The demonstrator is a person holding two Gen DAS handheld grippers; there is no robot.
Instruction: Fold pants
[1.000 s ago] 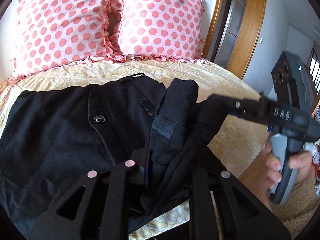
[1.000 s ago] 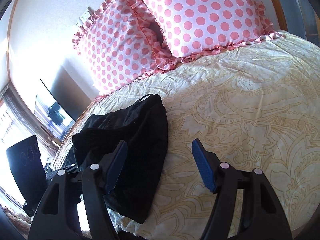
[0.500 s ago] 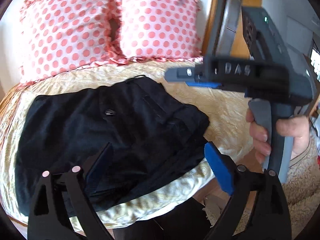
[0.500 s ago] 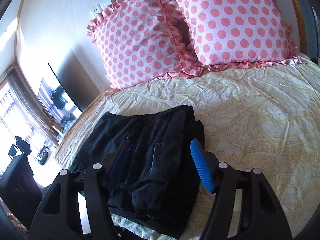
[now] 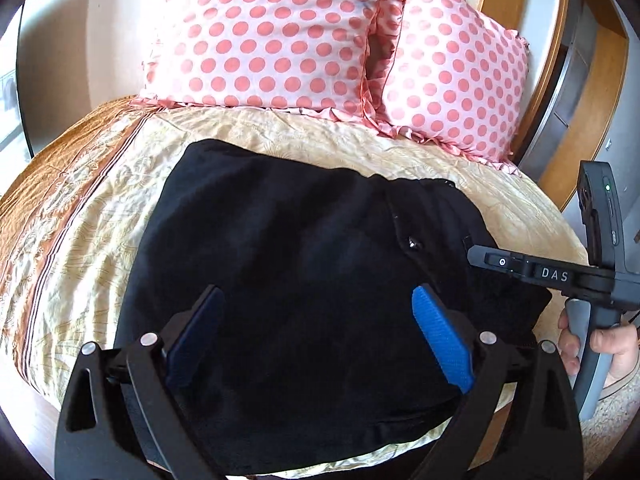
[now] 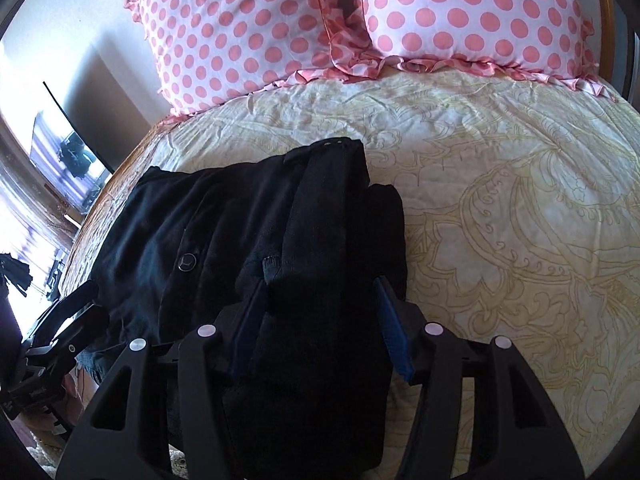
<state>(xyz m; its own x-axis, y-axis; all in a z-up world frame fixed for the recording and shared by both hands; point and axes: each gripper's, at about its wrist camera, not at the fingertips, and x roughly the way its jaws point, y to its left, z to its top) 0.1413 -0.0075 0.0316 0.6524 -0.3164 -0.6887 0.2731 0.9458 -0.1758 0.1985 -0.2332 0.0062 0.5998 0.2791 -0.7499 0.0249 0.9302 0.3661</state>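
Observation:
Black pants (image 5: 300,240) lie folded on the bed, with the waist button (image 5: 412,245) toward the right. My left gripper (image 5: 318,332) hangs just above their near edge, jaws wide open, blue pads (image 5: 440,336) clear of the cloth. The right gripper (image 5: 480,258), held by a hand (image 5: 612,344), reaches over the pants' right end. In the right wrist view that gripper (image 6: 316,312) stands partly open. Its pads (image 6: 394,332) straddle a thick raised fold of the pants (image 6: 224,232), and I see no squeeze. The button (image 6: 187,261) lies to its left.
Two pink polka-dot pillows (image 5: 272,36) lean at the head of the bed. The cream patterned bedspread (image 6: 500,200) stretches right of the pants, with an orange border (image 5: 68,168) at left. A TV (image 6: 68,152), a wooden door frame (image 5: 580,80) and a shaggy rug (image 5: 616,420) surround the bed.
My left gripper let go of the bunched pants, opened wide and drew back to the left. The pants now lie flat and folded. The right gripper narrowed slightly and moved over their thick end.

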